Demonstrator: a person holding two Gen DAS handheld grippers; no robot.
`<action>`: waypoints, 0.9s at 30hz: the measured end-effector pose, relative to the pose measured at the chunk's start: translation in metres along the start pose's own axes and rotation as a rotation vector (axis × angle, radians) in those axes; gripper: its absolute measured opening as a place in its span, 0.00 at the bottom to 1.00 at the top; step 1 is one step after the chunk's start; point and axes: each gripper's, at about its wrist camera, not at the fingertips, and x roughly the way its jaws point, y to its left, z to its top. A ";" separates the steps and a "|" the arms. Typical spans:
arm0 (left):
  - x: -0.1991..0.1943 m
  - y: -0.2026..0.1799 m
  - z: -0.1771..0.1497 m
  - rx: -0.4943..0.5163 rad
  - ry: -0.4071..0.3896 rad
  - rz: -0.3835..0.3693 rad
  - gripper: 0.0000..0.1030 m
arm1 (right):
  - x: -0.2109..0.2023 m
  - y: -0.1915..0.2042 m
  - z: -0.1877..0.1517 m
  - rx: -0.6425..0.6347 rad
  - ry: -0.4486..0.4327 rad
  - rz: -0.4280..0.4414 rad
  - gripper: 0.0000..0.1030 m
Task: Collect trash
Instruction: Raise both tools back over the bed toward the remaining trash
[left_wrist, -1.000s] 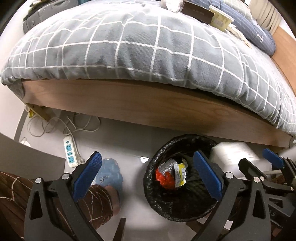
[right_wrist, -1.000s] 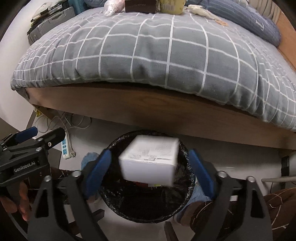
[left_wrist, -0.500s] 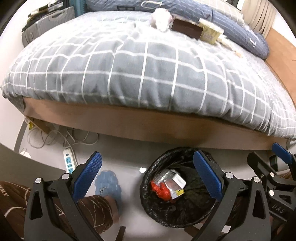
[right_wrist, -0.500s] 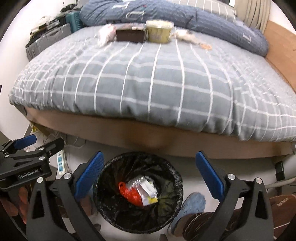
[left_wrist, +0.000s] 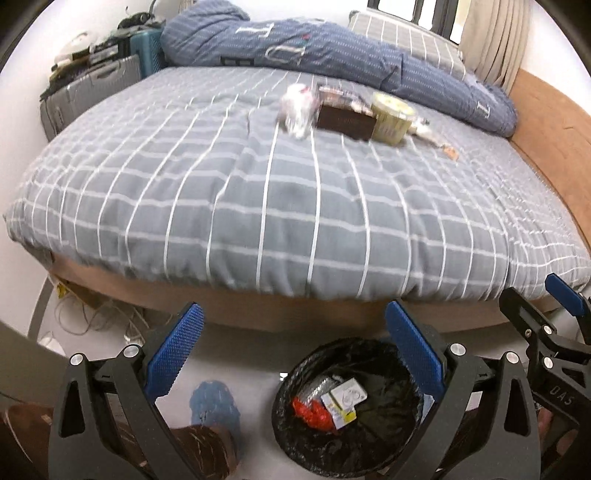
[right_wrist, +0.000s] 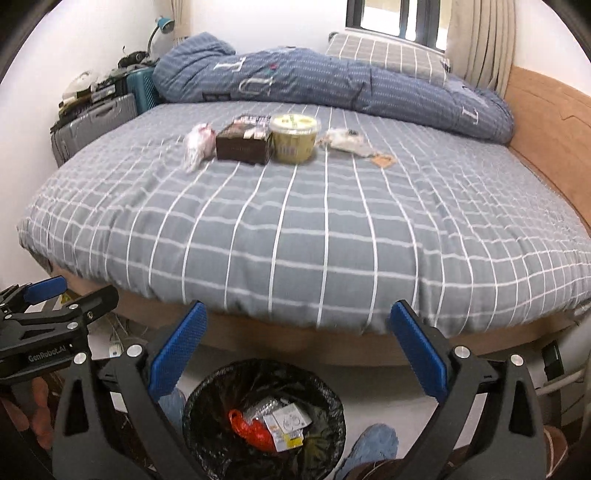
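Left wrist view: left gripper (left_wrist: 291, 354) spread wide, empty. Bin (left_wrist: 351, 408) on floor below it holds red wrapper, foil, small white box; some trash collected. Crumpled bag (left_wrist: 297, 110), brown box (left_wrist: 347, 120) and yellow tub (left_wrist: 391, 116) remain far across bed (left_wrist: 258, 206).

Right wrist view: right gripper (right_wrist: 297, 350) also spread, empty, above bin (right_wrist: 264, 415). Flat wrapper (right_wrist: 345, 142) beside tub (right_wrist: 293, 138). Judged partway done. Rolled duvet (right_wrist: 332, 83) behind; nothing blocks reach.

The trash bin (right_wrist: 207, 402) is cut off below; the bed's clear wrapper (left_wrist: 297, 110) is motion-blurred
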 end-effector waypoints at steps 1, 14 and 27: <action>-0.001 -0.001 0.004 0.003 -0.007 0.000 0.94 | -0.001 -0.002 0.004 0.003 -0.011 0.001 0.93; 0.001 -0.001 0.062 0.010 -0.077 0.001 0.94 | 0.008 -0.003 0.048 0.004 -0.075 0.000 0.93; 0.048 0.004 0.144 0.021 -0.099 0.025 0.94 | 0.067 -0.017 0.108 -0.003 -0.069 -0.017 0.92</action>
